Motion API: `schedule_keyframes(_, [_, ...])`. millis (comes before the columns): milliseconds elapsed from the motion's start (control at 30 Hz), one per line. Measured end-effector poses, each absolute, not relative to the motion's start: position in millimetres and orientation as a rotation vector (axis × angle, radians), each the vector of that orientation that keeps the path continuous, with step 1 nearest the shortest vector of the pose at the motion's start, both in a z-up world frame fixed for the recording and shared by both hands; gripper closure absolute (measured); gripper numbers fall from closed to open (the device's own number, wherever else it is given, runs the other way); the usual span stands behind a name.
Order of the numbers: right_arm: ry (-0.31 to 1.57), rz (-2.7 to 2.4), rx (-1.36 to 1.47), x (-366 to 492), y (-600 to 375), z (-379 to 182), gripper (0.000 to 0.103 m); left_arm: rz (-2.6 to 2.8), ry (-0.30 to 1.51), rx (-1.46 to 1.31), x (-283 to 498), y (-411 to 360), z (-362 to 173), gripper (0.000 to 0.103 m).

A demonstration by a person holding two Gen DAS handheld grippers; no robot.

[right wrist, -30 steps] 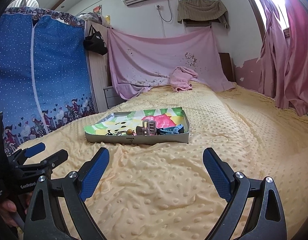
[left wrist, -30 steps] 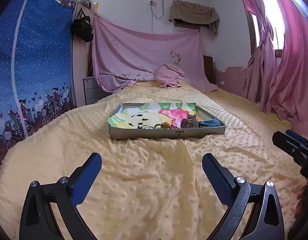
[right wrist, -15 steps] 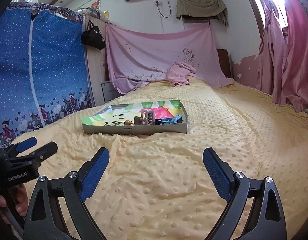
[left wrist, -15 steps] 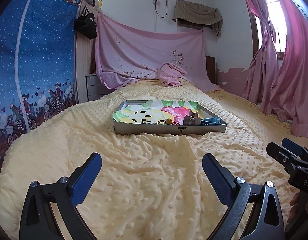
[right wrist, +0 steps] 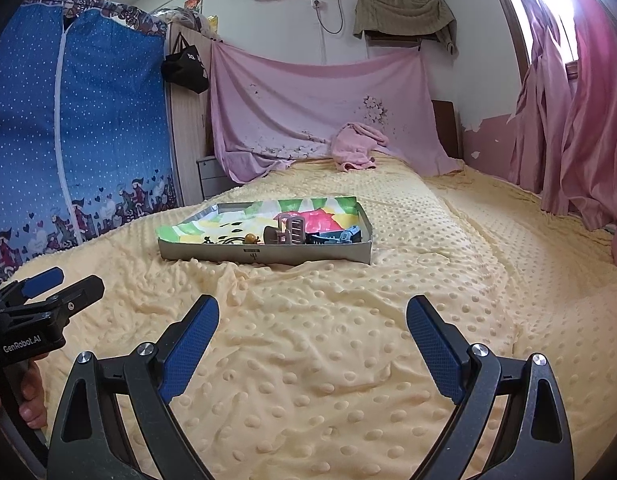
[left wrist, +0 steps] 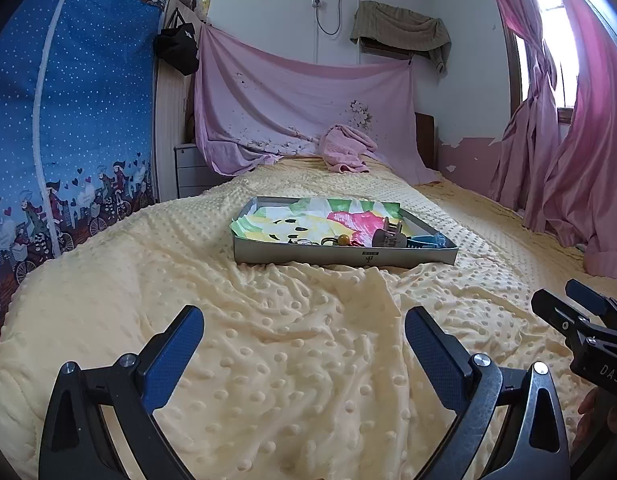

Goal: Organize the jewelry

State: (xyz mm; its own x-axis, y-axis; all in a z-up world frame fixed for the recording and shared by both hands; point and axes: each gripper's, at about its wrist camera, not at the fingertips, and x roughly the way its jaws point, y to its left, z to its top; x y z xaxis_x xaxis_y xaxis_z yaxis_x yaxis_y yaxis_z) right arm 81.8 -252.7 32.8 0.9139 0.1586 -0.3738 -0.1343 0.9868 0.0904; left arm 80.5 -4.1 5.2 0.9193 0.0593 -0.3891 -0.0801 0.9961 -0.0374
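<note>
- The left gripper [left wrist: 302,332] hangs low over the bed [left wrist: 288,340], its jaws wide apart with nothing between them but the dotted yellow blanket [left wrist: 108,280].
- The right gripper [right wrist: 312,324] is likewise low over the blanket, jaws wide apart and empty.
- Each gripper shows at the edge of the other's view: the right one at the far right of the left wrist view, the left one at the far left of the right wrist view, with a hand [right wrist: 30,396] on its grip.
- The tray [left wrist: 344,254] lies on the bed ahead of both grippers, well apart from them, lined with a bright sheet of yellow, green and pink.
- The jewelry sits along the tray's near wall: thin dark rings or chains [left wrist: 308,241], too small to tell apart, then a round amber bead [left wrist: 342,240], a brown claw clip [left wrist: 388,234], and a blue clip [left wrist: 426,241] in the near right corner.
- A pink towel [left wrist: 346,150] lies crumpled at the head of the bed, beyond the tray.
</note>
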Motion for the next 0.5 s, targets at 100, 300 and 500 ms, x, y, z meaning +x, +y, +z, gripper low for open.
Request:
schedule_keyframes(100, [0.390,0.148,0.071,82.1,-254.5,32.9,0.011,0.074,0.397,-0.054,79.8,-3.2,5.1,0.002])
schedule_keyframes(300, [0.388,0.146,0.075,82.5,-256.3,33.1,0.011,0.076,0.396,-0.056,78.5,-0.5,4.7,0.002])
schedule_keyframes(500, [0.387,0.146,0.074,82.5,-256.5,33.0,0.011,0.080,0.400,-0.055,78.1,0.9,3.5,0.002])
